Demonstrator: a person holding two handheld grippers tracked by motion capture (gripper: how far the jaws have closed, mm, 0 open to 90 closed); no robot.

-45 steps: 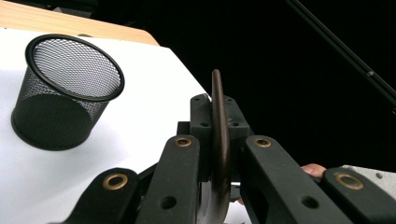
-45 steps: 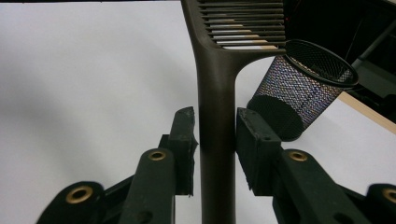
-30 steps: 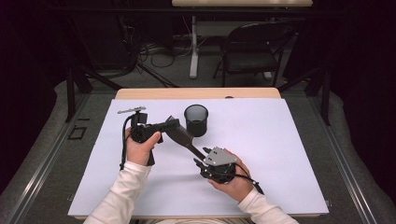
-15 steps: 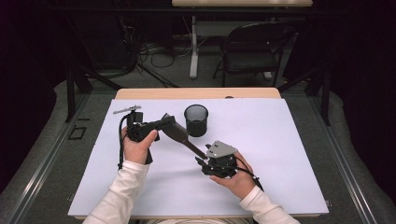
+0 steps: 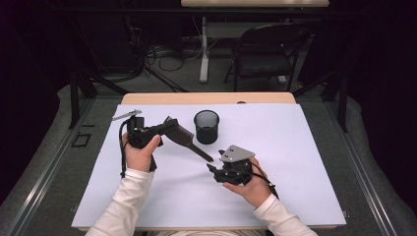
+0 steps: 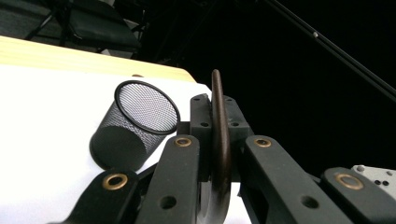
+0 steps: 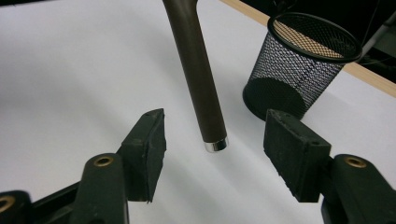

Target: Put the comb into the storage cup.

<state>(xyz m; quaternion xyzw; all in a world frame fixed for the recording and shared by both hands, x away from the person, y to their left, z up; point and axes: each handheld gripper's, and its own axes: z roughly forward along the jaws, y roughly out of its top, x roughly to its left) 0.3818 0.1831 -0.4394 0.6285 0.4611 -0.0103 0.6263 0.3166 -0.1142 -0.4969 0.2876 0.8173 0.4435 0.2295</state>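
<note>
Since a second ago my right gripper spreads off the dark brown hairbrush handle | left gripper clamps its head, beside black mesh cup | handover done, I judge.

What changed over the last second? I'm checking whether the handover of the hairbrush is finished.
The right gripper has just been opening and has let go of the hairbrush; the handle tip now hangs free between its open jaws. The left gripper stays shut on the brush head. The mesh cup has not moved.
</note>
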